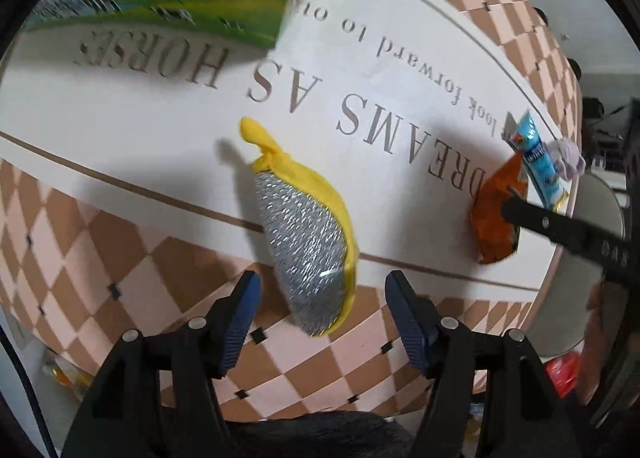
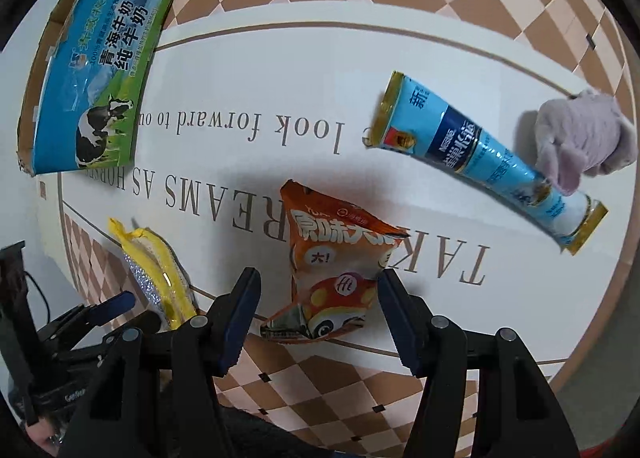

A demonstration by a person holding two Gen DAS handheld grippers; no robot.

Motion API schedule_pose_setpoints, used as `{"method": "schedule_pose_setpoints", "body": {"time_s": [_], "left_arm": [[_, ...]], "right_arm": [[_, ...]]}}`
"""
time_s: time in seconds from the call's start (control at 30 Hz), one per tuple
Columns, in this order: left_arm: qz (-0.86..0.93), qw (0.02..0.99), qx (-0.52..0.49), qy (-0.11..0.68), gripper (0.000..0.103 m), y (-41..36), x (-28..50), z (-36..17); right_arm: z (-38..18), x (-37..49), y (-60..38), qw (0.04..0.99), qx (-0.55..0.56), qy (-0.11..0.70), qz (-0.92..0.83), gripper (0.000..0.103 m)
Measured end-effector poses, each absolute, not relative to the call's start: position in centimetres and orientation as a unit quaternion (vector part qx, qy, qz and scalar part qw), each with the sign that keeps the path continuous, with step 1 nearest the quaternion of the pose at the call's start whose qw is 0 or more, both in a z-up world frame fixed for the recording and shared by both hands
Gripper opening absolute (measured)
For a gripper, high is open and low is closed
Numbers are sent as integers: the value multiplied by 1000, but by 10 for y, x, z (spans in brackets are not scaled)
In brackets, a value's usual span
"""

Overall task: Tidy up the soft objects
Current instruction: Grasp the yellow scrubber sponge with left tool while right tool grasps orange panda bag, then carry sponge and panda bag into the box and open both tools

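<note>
A yellow and silver scouring sponge lies on the round table. My left gripper is open, with its fingers on either side of the sponge's near end. In the right wrist view an orange snack bag lies between the open fingers of my right gripper. The sponge also shows at the left in that view. A long blue packet and a small lilac soft toy lie farther right. The orange bag and the right gripper's finger show in the left wrist view.
A blue milk carton box stands at the far left of the table. The tablecloth is white with printed words and a checkered brown border. The left gripper shows at the lower left. The table edge is close on the right.
</note>
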State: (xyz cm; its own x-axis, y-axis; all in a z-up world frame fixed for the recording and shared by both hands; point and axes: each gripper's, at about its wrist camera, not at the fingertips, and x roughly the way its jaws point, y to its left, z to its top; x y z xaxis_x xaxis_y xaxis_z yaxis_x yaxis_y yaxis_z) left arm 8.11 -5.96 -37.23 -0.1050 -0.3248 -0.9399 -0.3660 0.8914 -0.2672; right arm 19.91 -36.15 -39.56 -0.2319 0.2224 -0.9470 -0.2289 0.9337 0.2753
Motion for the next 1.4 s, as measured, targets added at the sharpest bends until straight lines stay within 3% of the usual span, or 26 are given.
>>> {"method": "schedule_pose_setpoints", "body": {"time_s": [0.2,0.27,0.3,0.37,0.43,0.73,0.87,1.03,1.4], "left_arm": [[37,613,-240,752,62,-61,94,-400],[44,633,-186,750,51,-71,98,-400],[43,641,-166,748,46,-74,98,-400],[42,644,-152,748,45,-74,95,-400],[47,653,-144,742,44,-74,89,-396],[-2,722,-101,684,44,-52,78,-293],[-21,746,-97,658,44,-1,112,-239],[-28,756,-69,651,44,88,159,-213],[-48,684,-79,724,45,218,256,-276]], "right_arm": [[-418,195,-358,608,18,776,167,64],[-428,194,-357,609,28,777,155,62],[-430,194,-359,611,33,777,149,58],[-427,193,-362,625,38,769,132,39],[-421,189,-362,628,40,766,130,38],[-315,158,-320,668,77,713,200,37],[-251,154,-274,690,106,676,238,37],[-216,165,-176,702,125,652,259,37],[-272,227,-19,693,136,672,223,37]]}}
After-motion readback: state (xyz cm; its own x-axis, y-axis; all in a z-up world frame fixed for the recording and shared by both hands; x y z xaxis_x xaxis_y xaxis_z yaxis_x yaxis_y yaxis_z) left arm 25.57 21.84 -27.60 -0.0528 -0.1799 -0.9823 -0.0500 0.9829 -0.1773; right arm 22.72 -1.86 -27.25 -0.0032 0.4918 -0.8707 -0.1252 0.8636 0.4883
